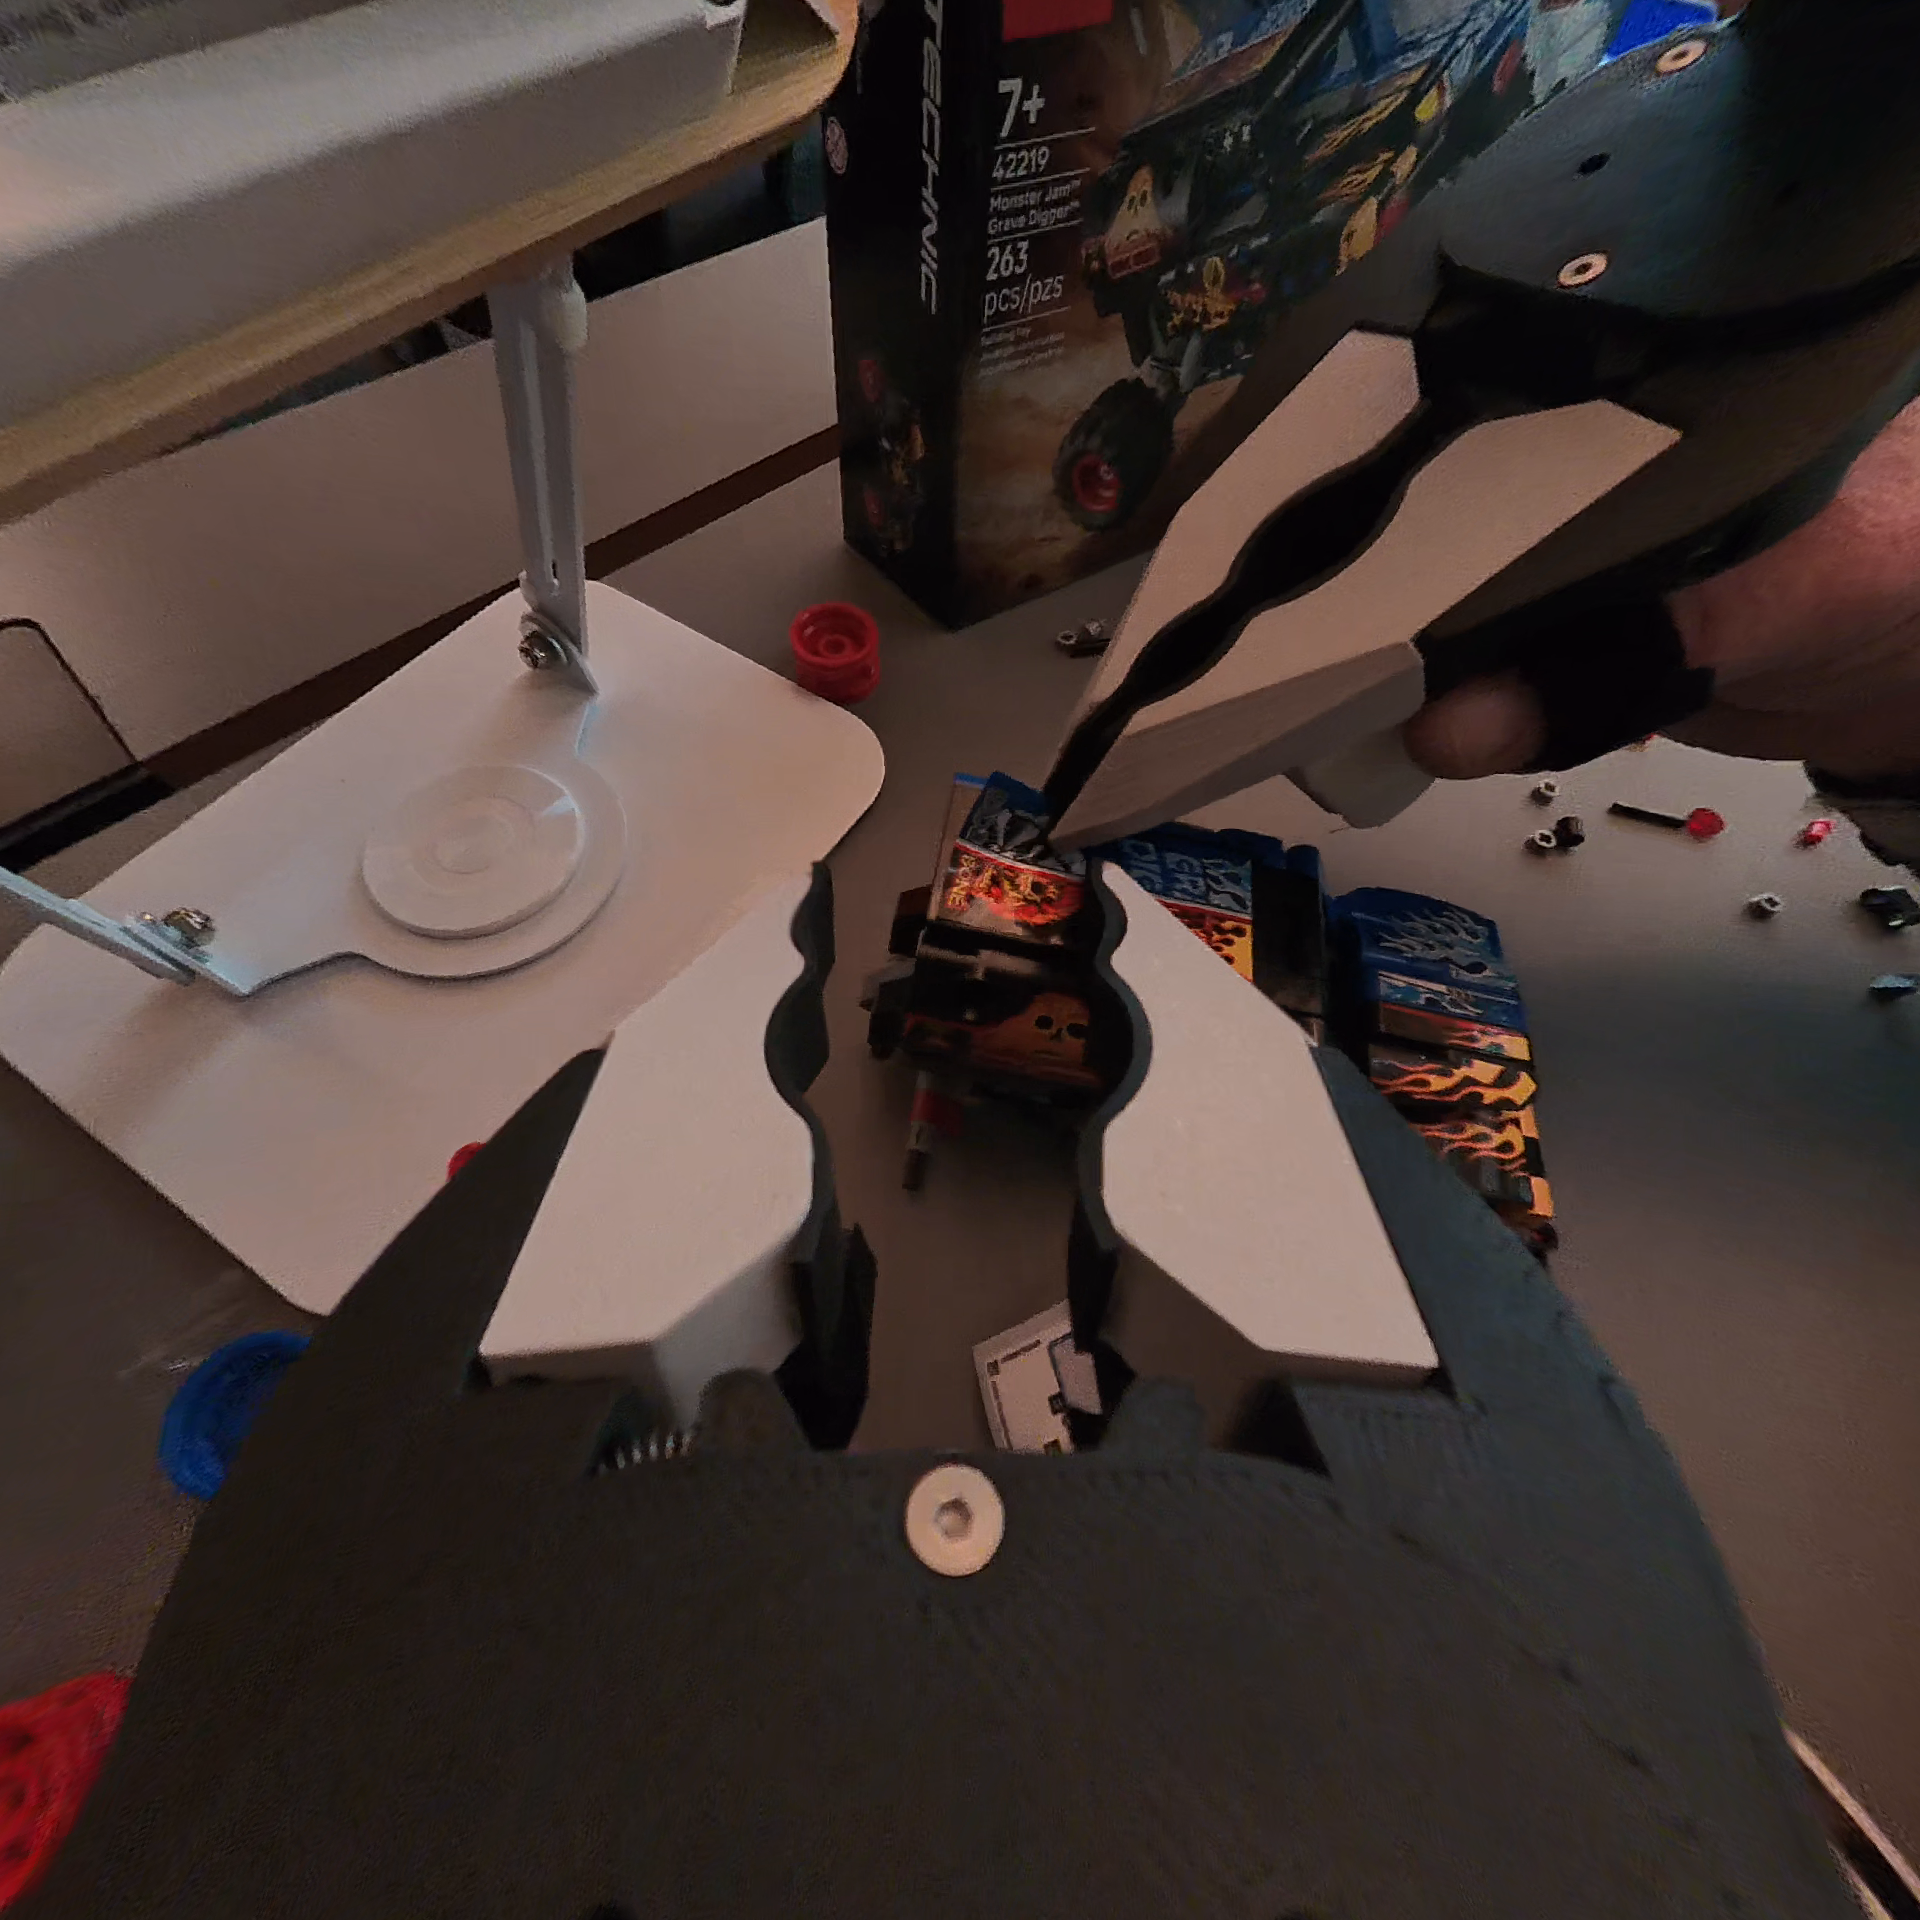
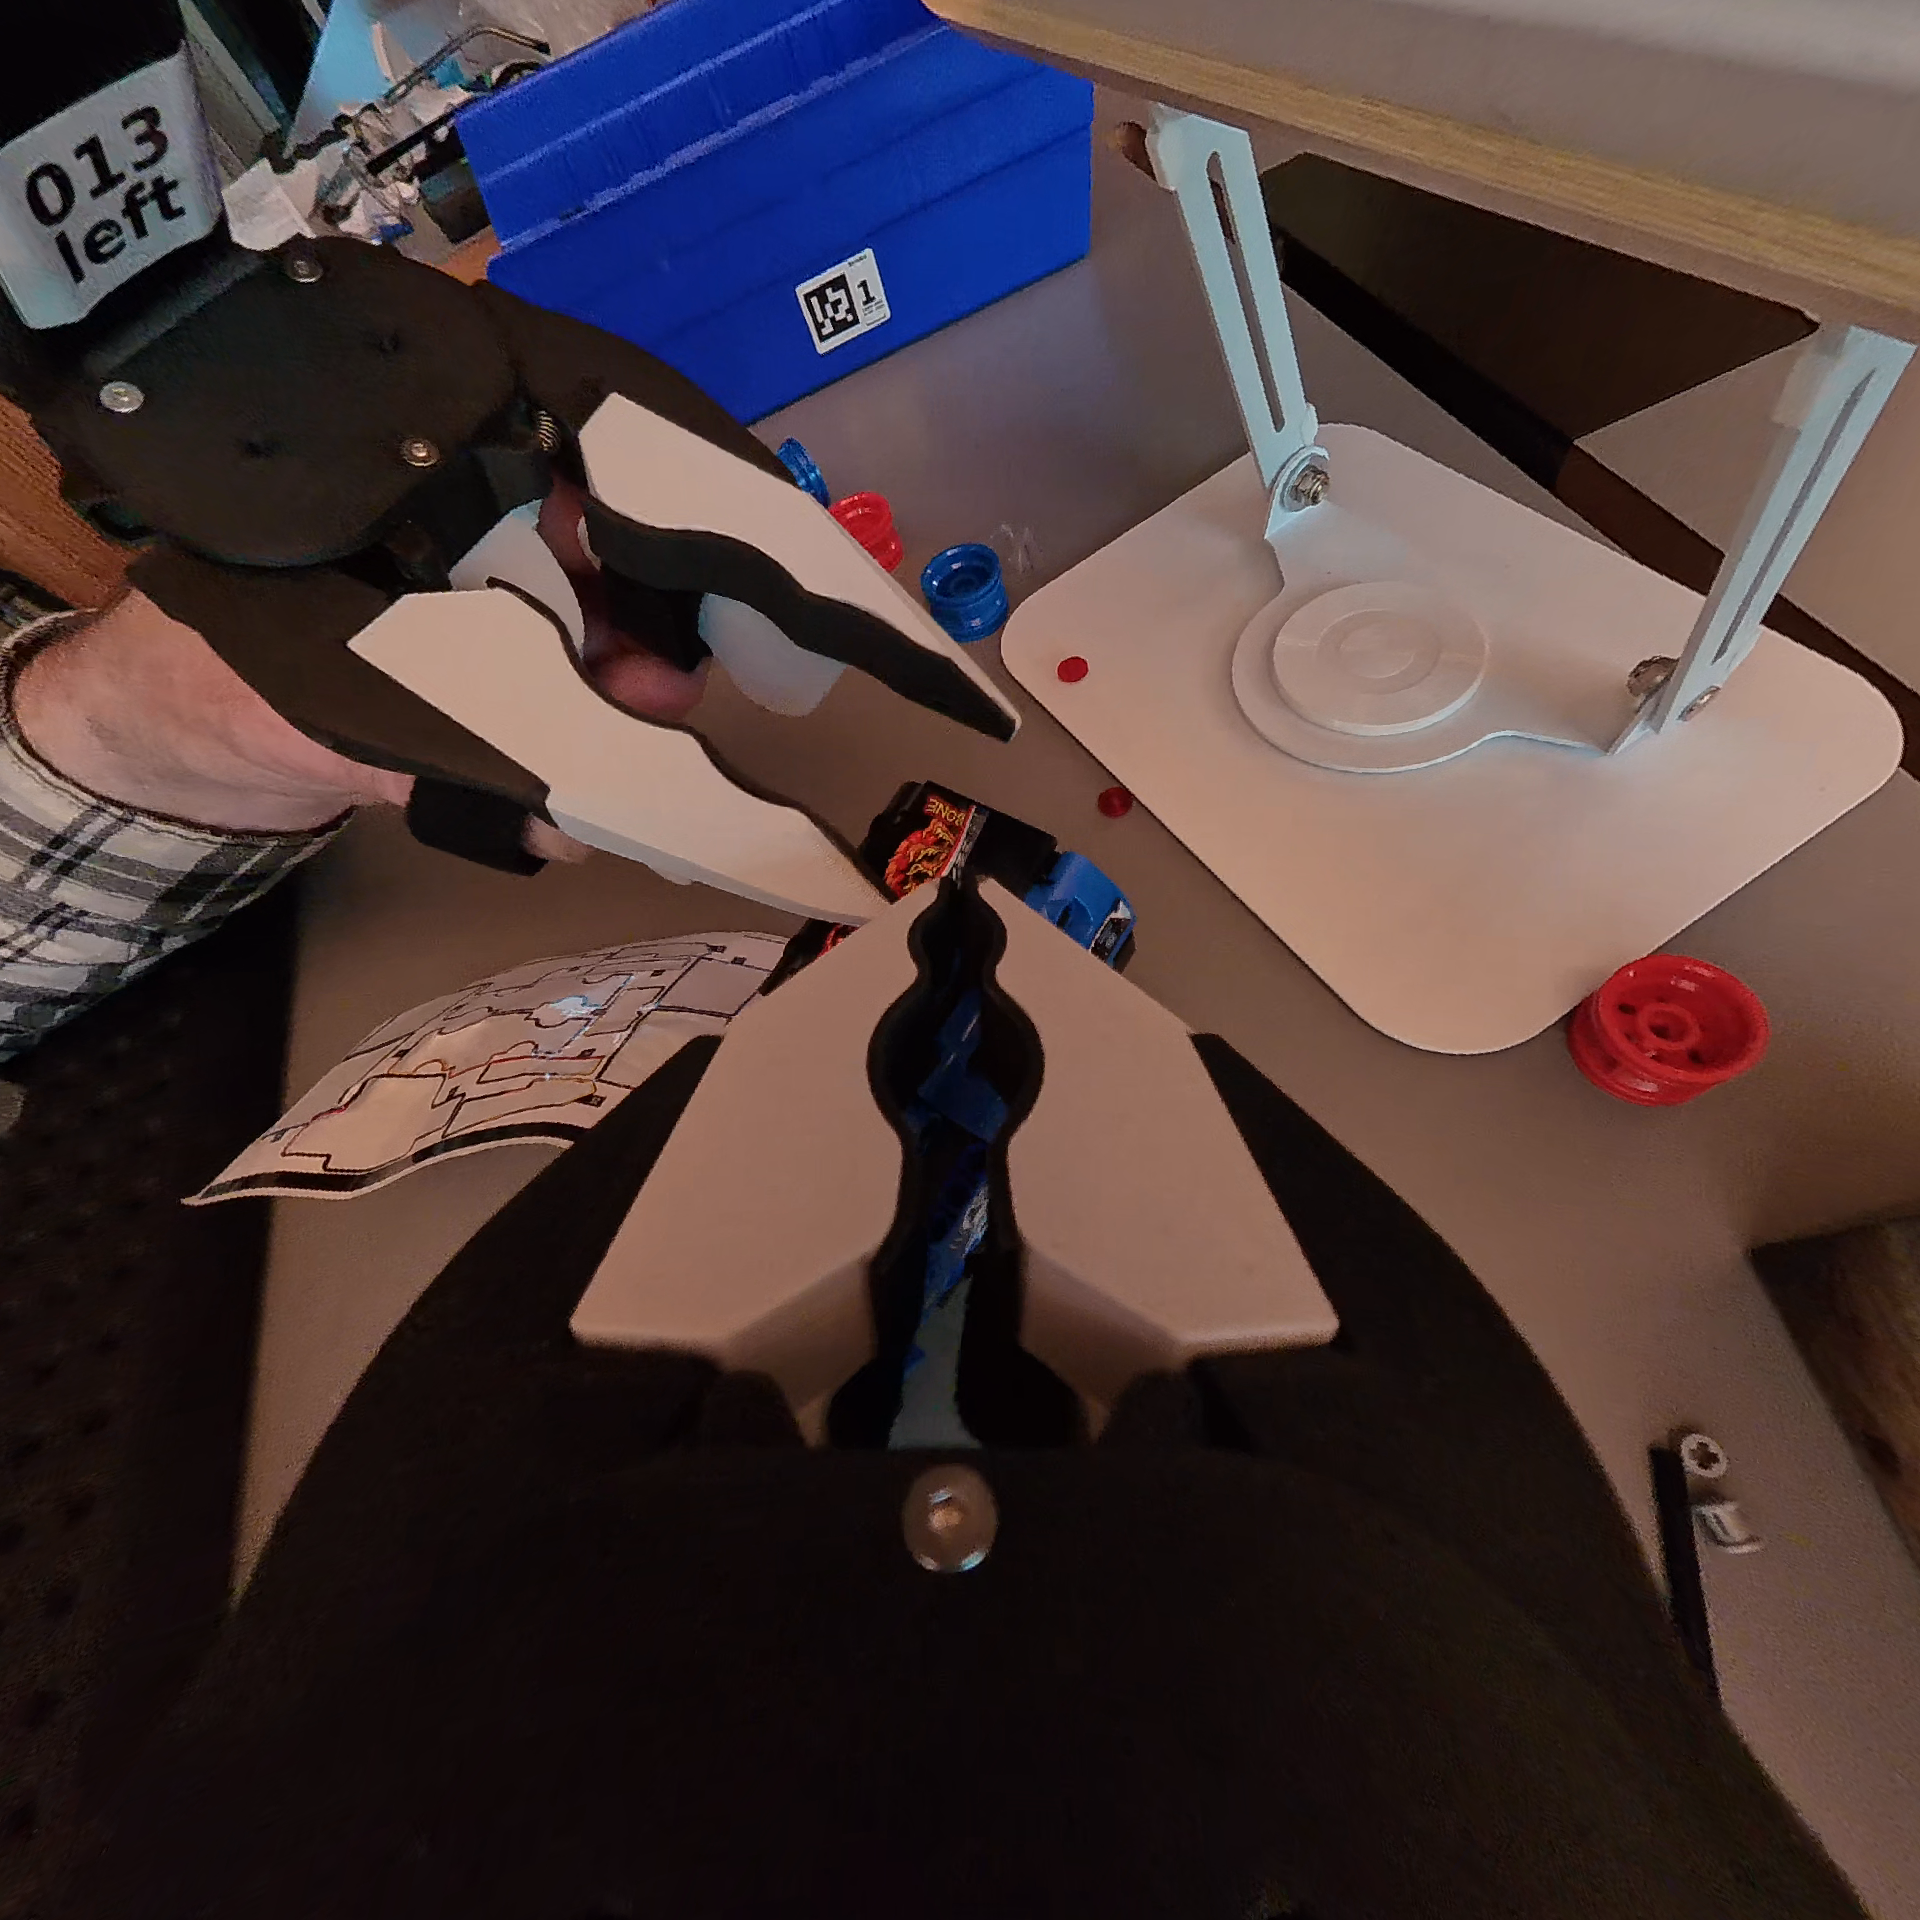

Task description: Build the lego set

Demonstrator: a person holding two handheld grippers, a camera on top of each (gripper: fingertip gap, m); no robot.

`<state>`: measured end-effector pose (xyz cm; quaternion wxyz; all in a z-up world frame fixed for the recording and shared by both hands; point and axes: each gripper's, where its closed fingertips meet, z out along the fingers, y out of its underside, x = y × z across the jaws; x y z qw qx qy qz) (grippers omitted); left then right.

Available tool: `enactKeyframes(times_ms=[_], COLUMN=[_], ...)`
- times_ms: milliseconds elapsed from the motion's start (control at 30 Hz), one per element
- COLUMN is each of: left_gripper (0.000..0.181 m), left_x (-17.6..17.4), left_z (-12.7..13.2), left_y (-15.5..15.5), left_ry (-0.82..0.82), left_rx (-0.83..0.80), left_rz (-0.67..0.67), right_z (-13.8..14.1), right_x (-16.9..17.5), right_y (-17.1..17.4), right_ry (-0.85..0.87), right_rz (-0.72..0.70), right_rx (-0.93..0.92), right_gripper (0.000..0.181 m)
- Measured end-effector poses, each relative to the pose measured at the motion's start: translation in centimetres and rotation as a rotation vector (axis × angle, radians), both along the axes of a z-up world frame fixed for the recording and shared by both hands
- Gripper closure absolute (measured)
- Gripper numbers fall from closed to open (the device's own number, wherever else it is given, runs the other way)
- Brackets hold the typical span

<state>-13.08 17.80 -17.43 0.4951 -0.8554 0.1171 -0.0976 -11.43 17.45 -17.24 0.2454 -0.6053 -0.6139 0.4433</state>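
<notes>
The part-built truck body (image 1: 1003,997) lies on the table (image 1: 1662,1143). Left gripper (image 1: 961,914) fingers stand wide around it; right gripper (image 2: 951,909) fingers pinch its blue stickered panel (image 1: 1003,821). Judged light, rigid, snap-fit fragile: grip the black frame, not panels.

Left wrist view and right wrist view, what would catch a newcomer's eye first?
First, the half-built lego truck mid-table, flame and skull stickers showing, with the left gripper open around it and the right gripper shut on its top panel. Then the bright red wheel beside the white stand base, and the upright lego box behind.
</notes>
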Motion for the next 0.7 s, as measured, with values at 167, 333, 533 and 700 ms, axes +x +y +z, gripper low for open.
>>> enactKeyframes(times_ms=[167, 333, 533, 700], left_gripper=[0.138, 0.147, 0.150, 0.151], left_x=[0.1, 0.6, 0.8, 0.8], left_z=[-0.1, -0.2, -0.1, 0.0], left_y=[0.1, 0.0, -0.1, -0.2], left_ry=[-0.009, -0.055, -0.060, -0.088], left_rx=[0.010, 0.003, 0.009, 0.016], left_rz=[-0.001, -0.029, -0.036, -0.034], right_z=[0.1, 0.0, 1.9, 0.4], right_x=[0.0, 0.0, 0.1, -0.9], right_y=[0.1, 0.5, 2.0, 2.3], right_ry=[0.010, -0.011, 0.052, 0.083], right_rz=[-0.005, -0.020, -0.084, -0.101], right_rx=[0.017, 0.230, 0.464, 0.398], right_gripper=[0.181, 0.181, 0.159, 0.154])
